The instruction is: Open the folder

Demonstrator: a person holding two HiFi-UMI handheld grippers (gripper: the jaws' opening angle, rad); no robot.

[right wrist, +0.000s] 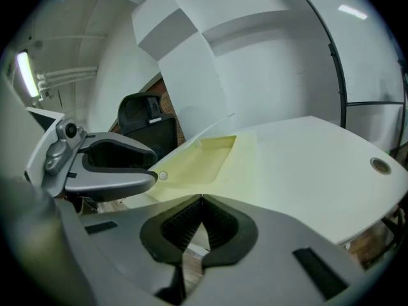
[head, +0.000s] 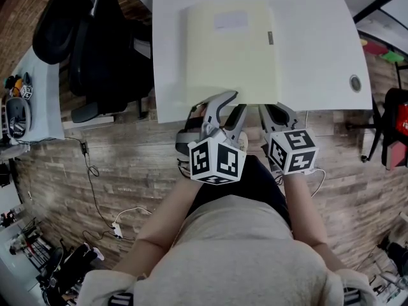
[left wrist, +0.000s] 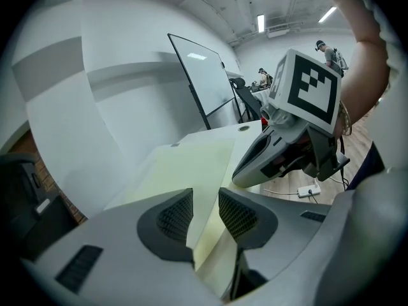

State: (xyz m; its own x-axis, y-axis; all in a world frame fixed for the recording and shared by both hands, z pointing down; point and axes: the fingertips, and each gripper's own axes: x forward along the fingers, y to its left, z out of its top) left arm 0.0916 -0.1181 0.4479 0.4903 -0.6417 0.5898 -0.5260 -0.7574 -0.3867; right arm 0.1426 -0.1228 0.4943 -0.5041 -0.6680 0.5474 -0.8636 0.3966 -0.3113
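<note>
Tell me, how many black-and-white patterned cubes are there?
2 for sure: the left cube on the left gripper, the right cube on the right gripper. A tiny patterned thing on the far-left desk may be a third.

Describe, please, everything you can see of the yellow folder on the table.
The folder is pale yellow, plain and matte, like card or plastic, with a whitish label near its far edge and a small grey tab on its right edge. It looks closed and lies flat on the white table, its near edge at the table's front edge. The left gripper has its tongs apart around that near edge; the right gripper, tongs shut, sits at the near right corner, contact unclear.
</note>
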